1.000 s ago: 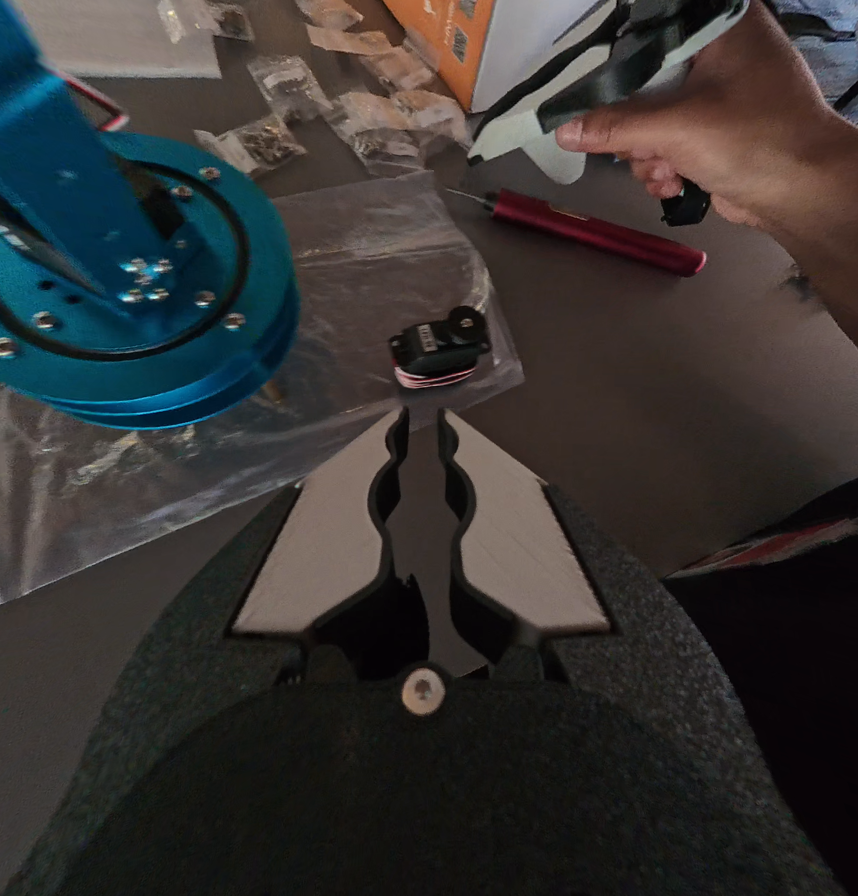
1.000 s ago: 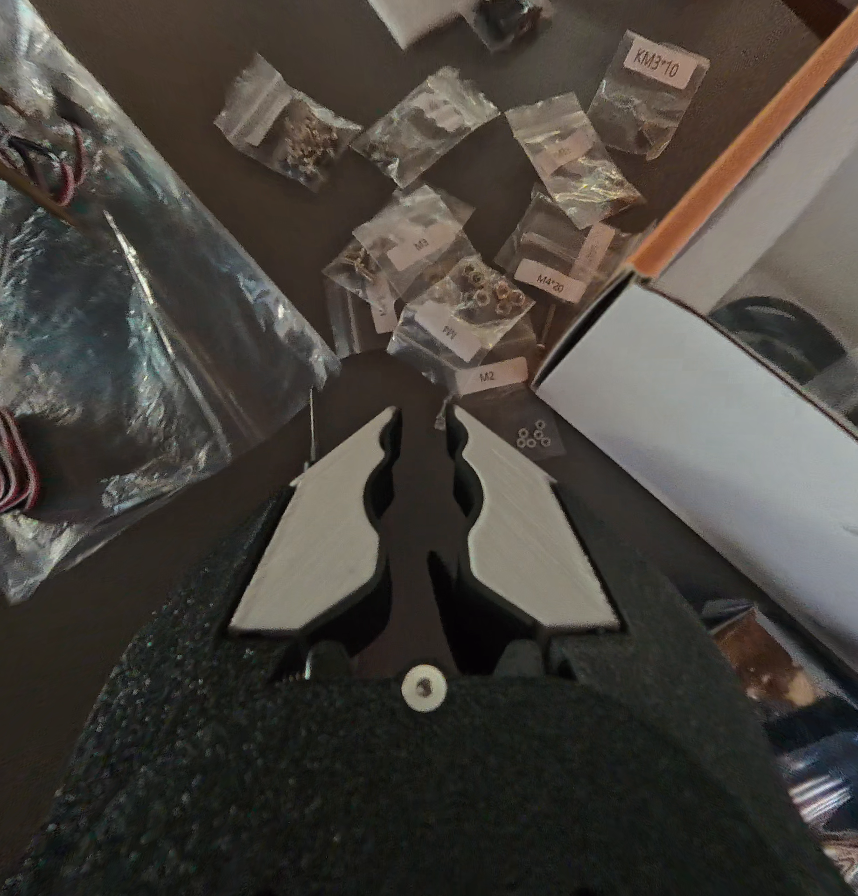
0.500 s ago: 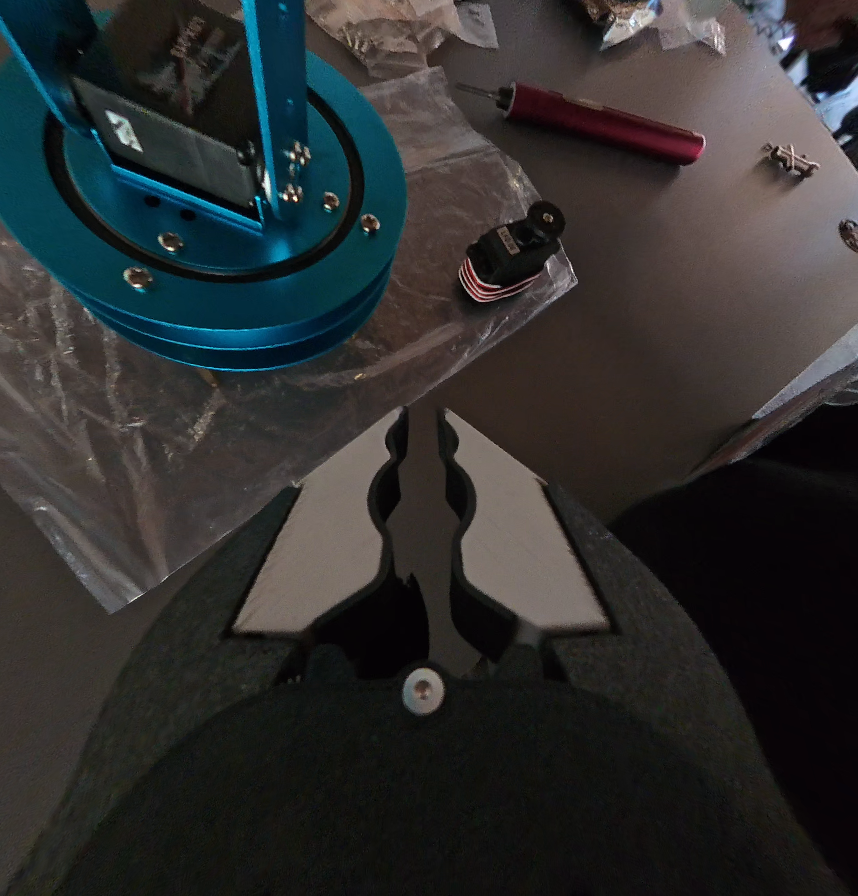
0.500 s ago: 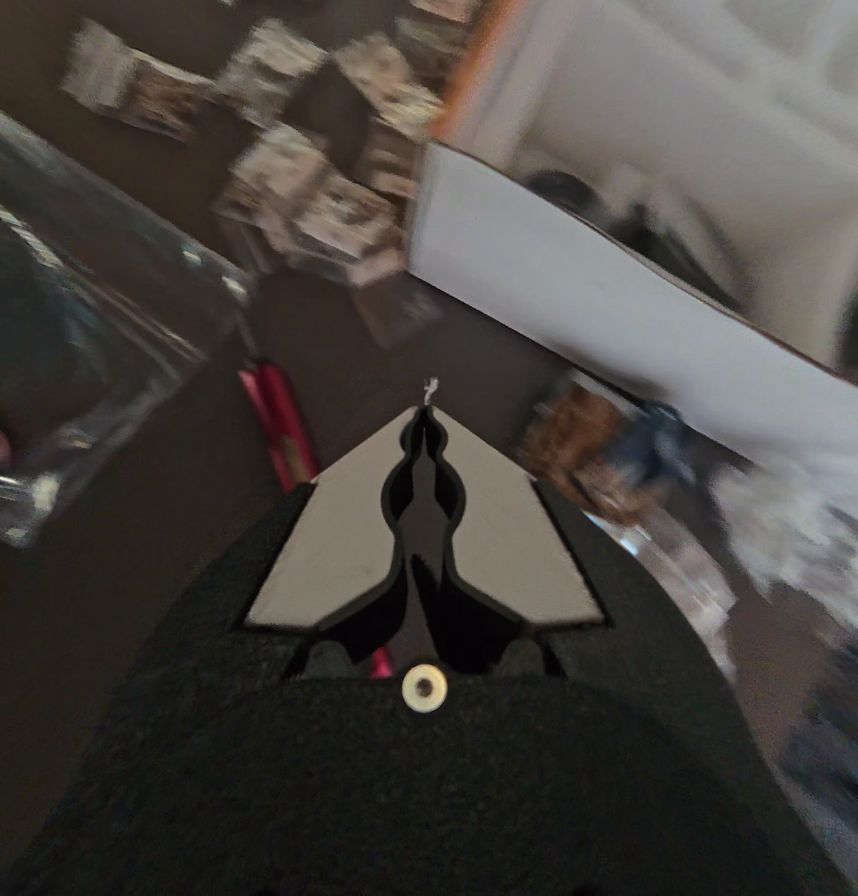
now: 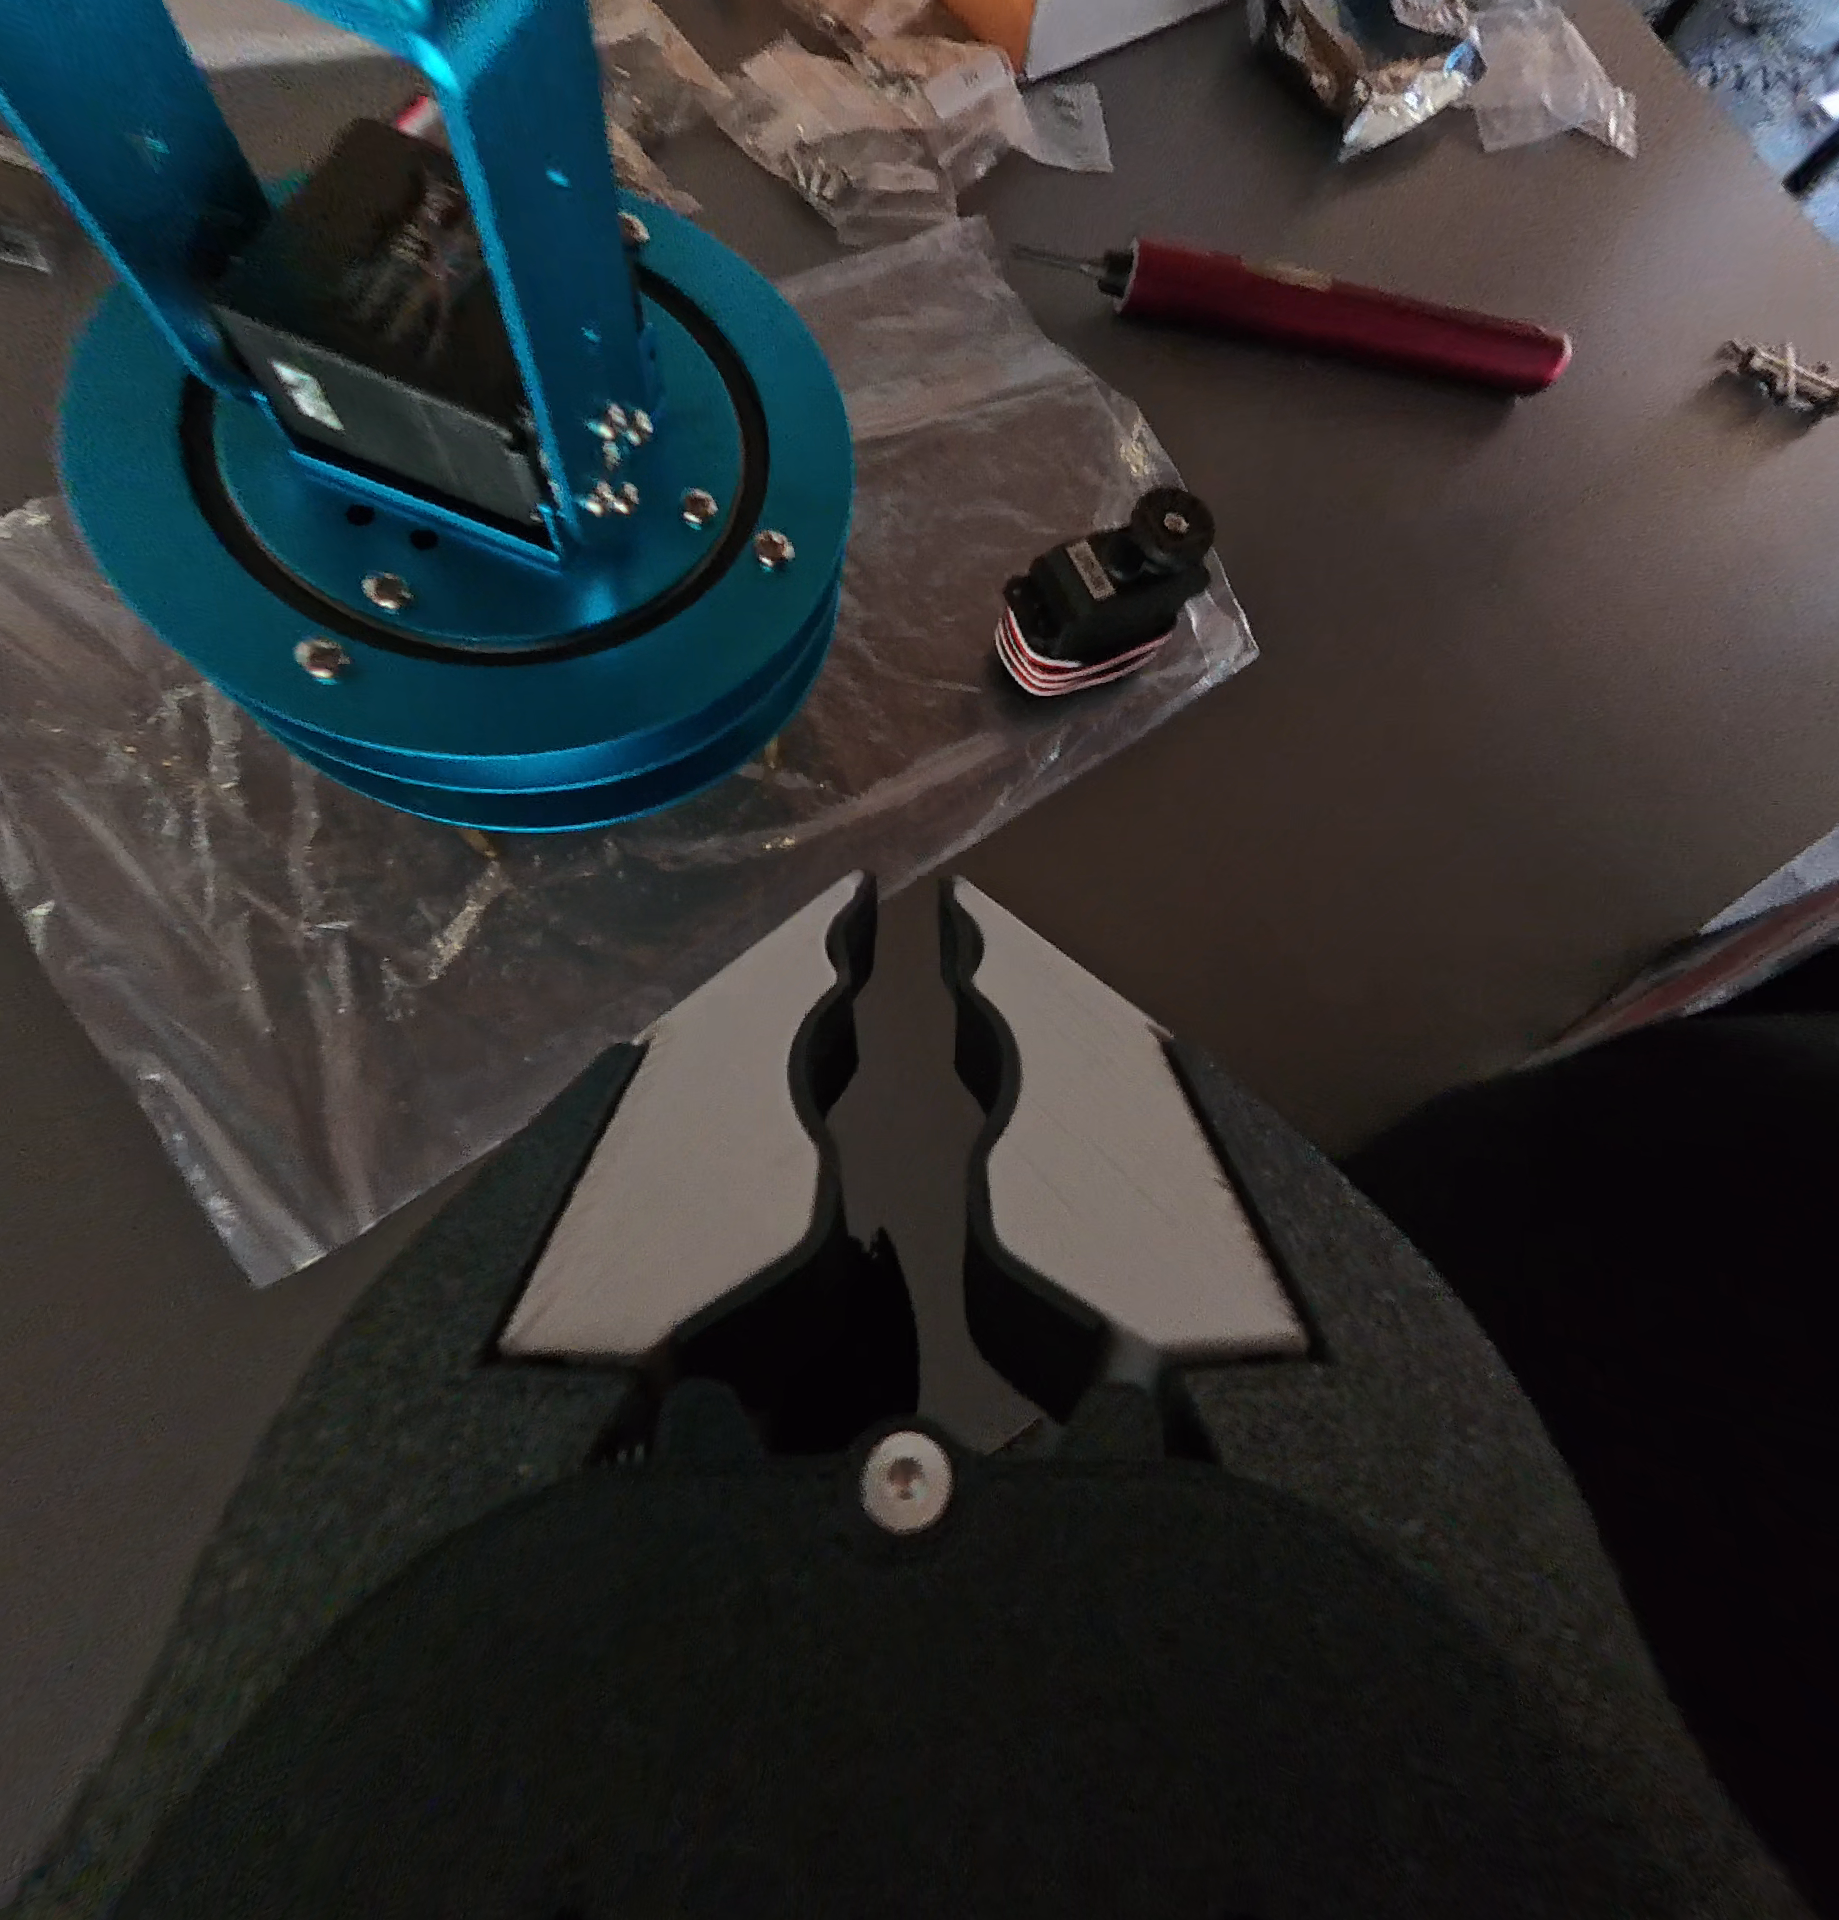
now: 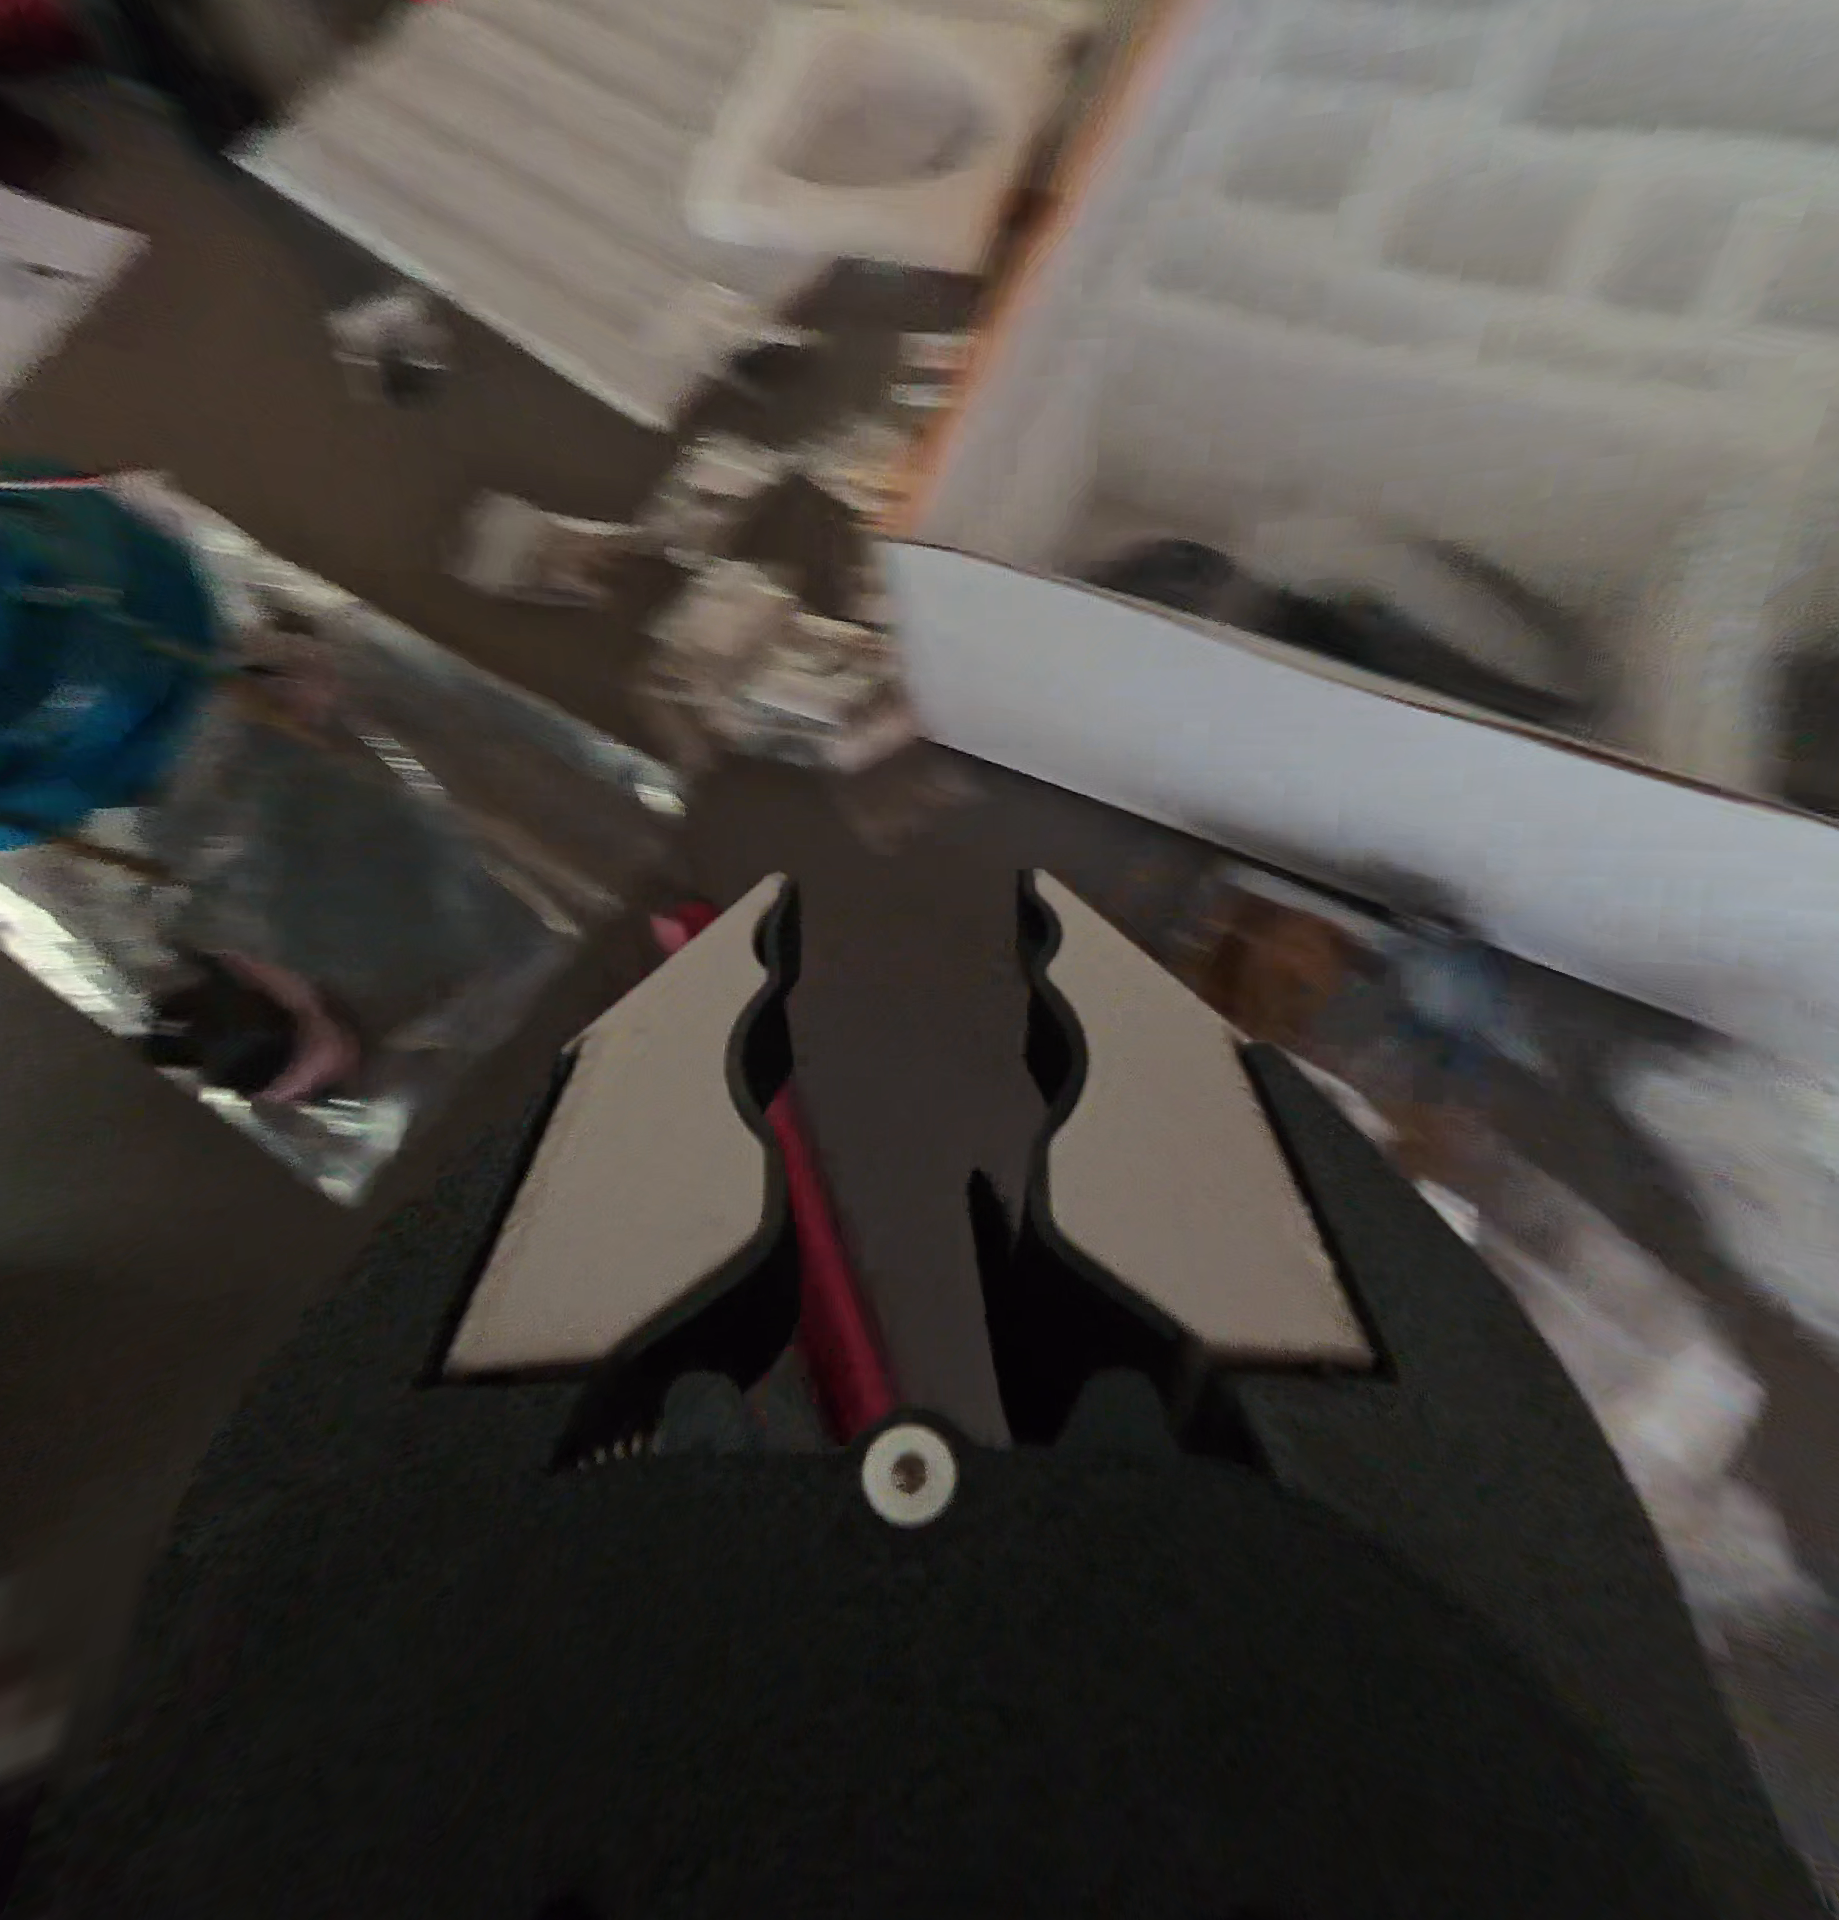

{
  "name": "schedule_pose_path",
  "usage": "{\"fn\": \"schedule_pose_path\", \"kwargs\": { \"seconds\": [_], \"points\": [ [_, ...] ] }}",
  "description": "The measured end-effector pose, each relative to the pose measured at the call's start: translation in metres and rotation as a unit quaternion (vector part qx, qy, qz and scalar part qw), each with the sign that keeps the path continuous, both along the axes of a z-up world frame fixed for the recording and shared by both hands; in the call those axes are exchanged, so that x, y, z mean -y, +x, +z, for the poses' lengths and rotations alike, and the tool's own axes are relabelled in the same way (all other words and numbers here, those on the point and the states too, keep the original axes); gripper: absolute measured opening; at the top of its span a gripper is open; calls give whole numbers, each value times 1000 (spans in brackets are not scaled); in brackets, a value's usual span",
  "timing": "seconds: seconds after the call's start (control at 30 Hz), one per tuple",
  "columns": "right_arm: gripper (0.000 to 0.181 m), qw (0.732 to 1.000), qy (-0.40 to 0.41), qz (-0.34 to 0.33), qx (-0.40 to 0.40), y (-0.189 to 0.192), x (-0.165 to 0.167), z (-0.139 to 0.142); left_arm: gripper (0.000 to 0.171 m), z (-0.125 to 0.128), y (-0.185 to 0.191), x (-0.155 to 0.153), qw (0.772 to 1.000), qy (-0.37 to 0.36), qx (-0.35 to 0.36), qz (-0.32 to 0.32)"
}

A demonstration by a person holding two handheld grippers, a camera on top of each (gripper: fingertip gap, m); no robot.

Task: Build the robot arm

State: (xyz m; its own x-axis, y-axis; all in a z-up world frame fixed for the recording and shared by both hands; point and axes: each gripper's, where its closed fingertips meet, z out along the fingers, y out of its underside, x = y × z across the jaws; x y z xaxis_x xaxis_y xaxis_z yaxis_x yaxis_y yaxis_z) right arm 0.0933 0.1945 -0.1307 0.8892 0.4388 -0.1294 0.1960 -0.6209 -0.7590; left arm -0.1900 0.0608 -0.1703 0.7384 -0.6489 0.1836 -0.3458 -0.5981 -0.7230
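My left gripper is open by a narrow gap and empty, hovering over the near edge of a clear plastic bag on the dark table. A blue round metal base with upright blue brackets and a black servo stands on the bag ahead to the left. A small black servo with red and white wire lies on the bag's right corner. A red screwdriver lies beyond. My right gripper is open, above the red screwdriver, which runs under its left finger. The right view is blurred.
Small bags of screws lie at the back by a white and orange box. A small metal part lies at the right. Foil bags lie far right. The table edge runs on the right. There is about 30 cm between the tips of the two grippers. The red screwdriver sits 10 cm or so from the ends of my right fingers.
My right gripper went from a narrow gap to shut, then opened wide, moving from the screw bags to above the red screwdriver. My left gripper swung left and pulled back; the other hand left its view.
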Motion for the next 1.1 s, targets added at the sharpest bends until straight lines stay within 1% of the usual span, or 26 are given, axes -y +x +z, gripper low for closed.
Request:
{"fn": "schedule_pose_path", "kwargs": {
  "seconds": [0.03,0.07,0.1,0.17,0.23,0.27,0.33,0.4,0.43,0.47,0.53,0.57,0.7,0.77,0.8,0.87,0.97,1.03,1.07,1.1],
  "points": [
    [41,999,-5,34,-15,-33,-1,-8,10,2,-2,-4,1000,2,-1,11],
    [37,999,-7,50,-8,-57,-6,-19,11,4,-5,-7,1000,4,1,21],
    [37,998,-7,55,7,-74,-14,-30,11,7,-7,-10,1000,6,4,30],
    [37,997,0,70,22,-101,-32,-42,11,12,-12,-13,999,8,8,42],
    [37,997,-3,71,40,-114,-50,-55,11,13,-20,-12,999,13,2,48],
    [40,996,-13,74,56,-118,-58,-63,11,12,-24,-12,999,12,-5,49],
    [38,994,-9,69,90,-119,-72,-71,11,7,-33,-10,998,9,-17,53],
    [25,991,-21,77,111,-122,-78,-80,11,5,-40,-11,998,6,-20,59],
    [23,989,-31,78,123,-121,-80,-84,11,4,-43,-11,998,4,-19,61],
    [22,989,-33,81,123,-123,-81,-86,11,4,-46,-12,998,2,-19,64],
    [3,989,-43,88,113,-127,-79,-82,11,4,-52,-16,997,2,-18,70],
    [1,990,-33,90,107,-131,-79,-74,11,4,-55,-18,997,1,-17,72],
    [0,991,34,110,72,-153,-74,-31,11,3,-64,-26,997,-4,-15,77],
    [0,991,66,96,60,-158,-80,-13,11,1,-67,-31,997,-5,-15,76],
    [0,991,76,94,54,-162,-86,-8,11,1,-67,-33,997,-6,-14,74],
    [0,991,66,106,50,-173,-100,-15,11,1,-68,-37,998,-5,-11,68],
    [0,985,51,166,-1,-221,-112,-28,11,2,-68,-41,998,-2,-16,59],
    [2,981,35,188,22,-244,-121,-46,11,3,-70,-42,998,0,-20,55],
    [6,978,20,203,35,-255,-121,-57,11,3,-72,-43,998,0,-22,56],
    [17,976,-17,214,47,-260,-117,-71,11,2,-73,-43,998,-1,-24,58]
  ]
}}
